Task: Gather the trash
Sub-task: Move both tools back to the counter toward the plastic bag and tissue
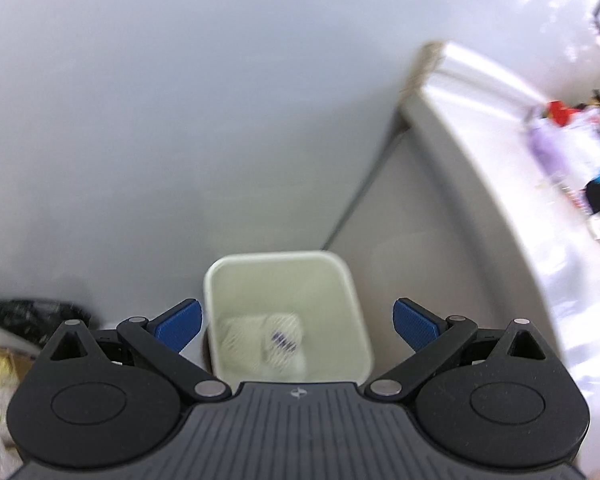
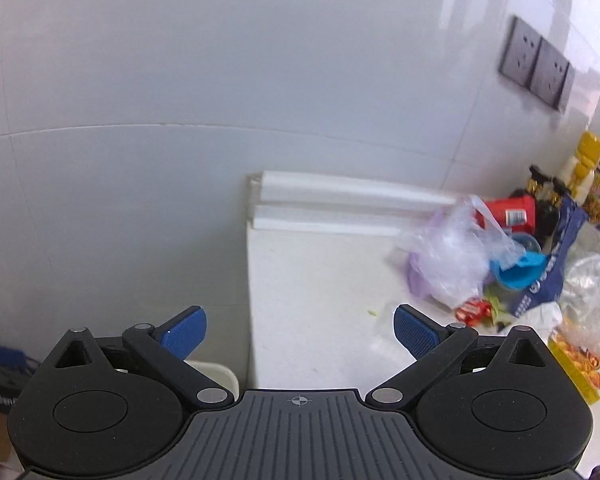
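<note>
1. The left gripper [image 1: 297,326] hangs above a pale, square waste bin [image 1: 348,280] on the floor, its blue fingers [image 1: 179,324] spread wide with nothing between them.
2. Inside the bin lies crumpled white paper trash [image 1: 275,340] with a dark printed mark on it; the blur hides finer detail.
3. The bin stands against the grey wall [image 1: 159,120], just beside the end of a white counter [image 1: 500,92].
4. The right gripper [image 2: 300,330] points at the counter's edge, its jaws also fully apart and empty.
5. On the countertop [image 2: 320,280], toward the right, a heap of rubbish waits: a clear plastic bag [image 2: 448,256], a red container [image 2: 512,210], a blue cup [image 2: 516,270], a dark blue wrapper [image 2: 556,256], and a small red wrapper [image 2: 474,310].
6. Two grey wall sockets [image 2: 536,64] sit above that pile.
</note>
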The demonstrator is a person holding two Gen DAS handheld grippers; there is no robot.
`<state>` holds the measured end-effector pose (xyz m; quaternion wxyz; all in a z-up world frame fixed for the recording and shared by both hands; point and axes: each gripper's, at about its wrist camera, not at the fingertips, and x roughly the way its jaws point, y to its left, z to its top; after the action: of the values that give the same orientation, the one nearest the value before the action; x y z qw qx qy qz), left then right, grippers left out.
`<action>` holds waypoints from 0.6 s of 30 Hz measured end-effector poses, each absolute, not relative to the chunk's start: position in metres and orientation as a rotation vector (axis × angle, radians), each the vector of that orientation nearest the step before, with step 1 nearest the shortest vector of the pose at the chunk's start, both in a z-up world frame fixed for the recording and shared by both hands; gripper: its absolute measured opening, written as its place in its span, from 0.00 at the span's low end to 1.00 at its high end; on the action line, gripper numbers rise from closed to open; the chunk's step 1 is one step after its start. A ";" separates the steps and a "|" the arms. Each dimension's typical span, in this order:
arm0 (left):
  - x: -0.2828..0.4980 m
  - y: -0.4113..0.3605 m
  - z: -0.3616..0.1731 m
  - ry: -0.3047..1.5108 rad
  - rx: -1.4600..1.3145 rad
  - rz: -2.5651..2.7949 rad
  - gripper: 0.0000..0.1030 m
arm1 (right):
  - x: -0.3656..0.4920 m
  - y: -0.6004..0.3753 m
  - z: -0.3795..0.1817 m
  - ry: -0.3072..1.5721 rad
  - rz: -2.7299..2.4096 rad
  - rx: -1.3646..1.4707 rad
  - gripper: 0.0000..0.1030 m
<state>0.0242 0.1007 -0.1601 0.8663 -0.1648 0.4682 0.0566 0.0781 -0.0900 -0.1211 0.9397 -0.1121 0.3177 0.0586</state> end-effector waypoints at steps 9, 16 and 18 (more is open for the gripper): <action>0.063 0.046 -0.121 0.926 -0.266 -0.013 0.99 | 0.072 -0.185 -0.115 0.714 0.064 0.028 0.99; 0.098 0.001 -0.106 0.899 -0.214 -0.091 0.99 | 0.072 -0.242 -0.122 0.788 -0.064 0.151 1.00; 0.109 -0.013 -0.100 0.883 -0.192 -0.126 0.99 | 0.071 -0.256 -0.123 0.777 -0.089 0.181 1.00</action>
<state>0.1089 -0.0128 -0.1004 0.8978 -0.0926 0.4263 -0.0609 0.0713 -0.2564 -0.1235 0.9205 0.0880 0.3782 -0.0433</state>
